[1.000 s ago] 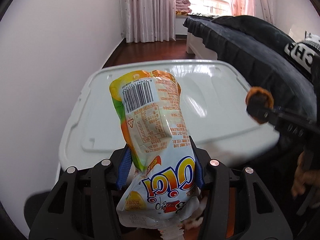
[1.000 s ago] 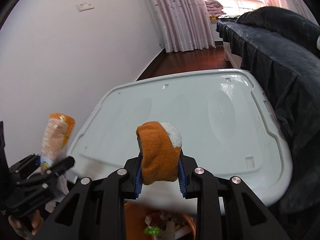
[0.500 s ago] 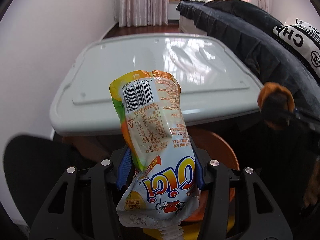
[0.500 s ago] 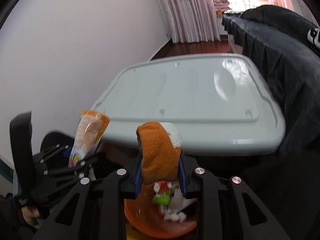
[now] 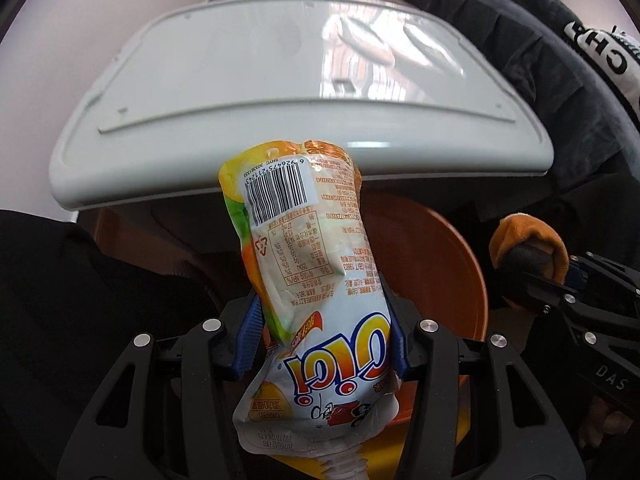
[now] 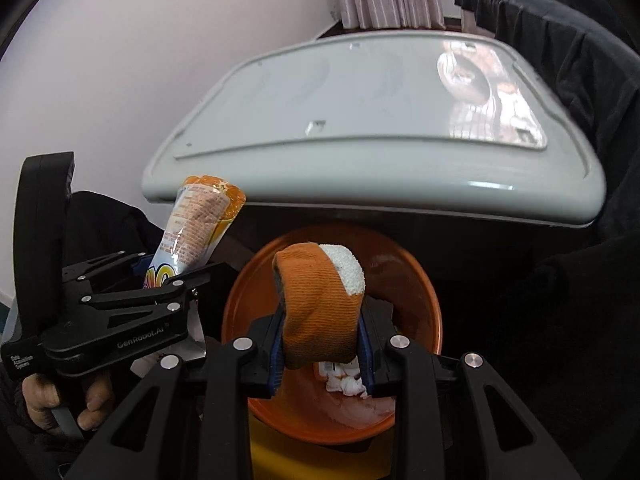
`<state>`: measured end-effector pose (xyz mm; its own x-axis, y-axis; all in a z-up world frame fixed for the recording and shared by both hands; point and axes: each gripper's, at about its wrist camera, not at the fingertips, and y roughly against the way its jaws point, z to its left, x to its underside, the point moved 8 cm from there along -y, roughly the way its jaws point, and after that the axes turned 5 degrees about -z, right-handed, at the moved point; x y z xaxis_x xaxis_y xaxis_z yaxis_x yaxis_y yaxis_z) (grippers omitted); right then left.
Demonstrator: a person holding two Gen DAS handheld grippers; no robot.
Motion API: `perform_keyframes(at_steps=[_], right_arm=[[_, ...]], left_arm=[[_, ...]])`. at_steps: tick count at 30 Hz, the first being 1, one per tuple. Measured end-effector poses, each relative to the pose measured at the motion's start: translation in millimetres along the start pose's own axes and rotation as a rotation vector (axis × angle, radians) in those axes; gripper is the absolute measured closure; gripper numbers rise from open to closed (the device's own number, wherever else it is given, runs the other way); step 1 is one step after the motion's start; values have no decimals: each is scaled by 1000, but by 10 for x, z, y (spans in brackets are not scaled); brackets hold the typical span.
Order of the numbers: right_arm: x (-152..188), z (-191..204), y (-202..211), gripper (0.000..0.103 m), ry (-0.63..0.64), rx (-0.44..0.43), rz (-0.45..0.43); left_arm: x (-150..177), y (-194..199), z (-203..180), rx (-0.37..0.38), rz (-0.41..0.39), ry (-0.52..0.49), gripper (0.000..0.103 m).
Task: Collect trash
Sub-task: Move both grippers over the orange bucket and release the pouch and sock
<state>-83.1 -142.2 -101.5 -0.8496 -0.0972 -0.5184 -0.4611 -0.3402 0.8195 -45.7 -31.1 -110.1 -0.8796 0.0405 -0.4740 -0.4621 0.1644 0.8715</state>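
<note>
— While the left gripper [image 5: 322, 338] squeezes the juice pouch [image 5: 308, 280], which way does it point?
— Spout toward the camera, long side stretching away and up, above the orange bin [image 5: 448, 264].
— And the right gripper [image 6: 322, 354]?
— It pinches an orange sock [image 6: 316, 308] standing up over that bin [image 6: 420, 280]. Behind sits a white lid [image 6: 360, 120].

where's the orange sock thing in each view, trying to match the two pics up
Left wrist view: the orange sock is at the right edge, clamped in the right gripper.
Right wrist view: it stands centre frame, between that gripper's pads, above the orange bin.
Shared landmark: the orange bin below the grey lid.
</note>
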Motion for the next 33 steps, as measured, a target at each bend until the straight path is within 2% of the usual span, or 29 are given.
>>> perform_keyframes(at_steps=[5, 9, 24, 27, 30, 33], right_arm=[[66, -56, -157, 74, -28, 12, 44], [100, -55, -251, 73, -35, 13, 71], [89, -66, -264, 72, -46, 7, 67], [90, -68, -267, 65, -48, 12, 65], [66, -110, -226, 46, -63, 29, 42], [34, -167, -166, 44, -95, 30, 13]], left_arm=[[102, -172, 7, 8, 71, 3, 53], [141, -230, 35, 13, 99, 18, 53], [131, -217, 44, 9, 93, 18, 53], [131, -217, 46, 9, 94, 17, 53], [136, -226, 44, -7, 102, 13, 50], [132, -228, 47, -21, 105, 19, 37]])
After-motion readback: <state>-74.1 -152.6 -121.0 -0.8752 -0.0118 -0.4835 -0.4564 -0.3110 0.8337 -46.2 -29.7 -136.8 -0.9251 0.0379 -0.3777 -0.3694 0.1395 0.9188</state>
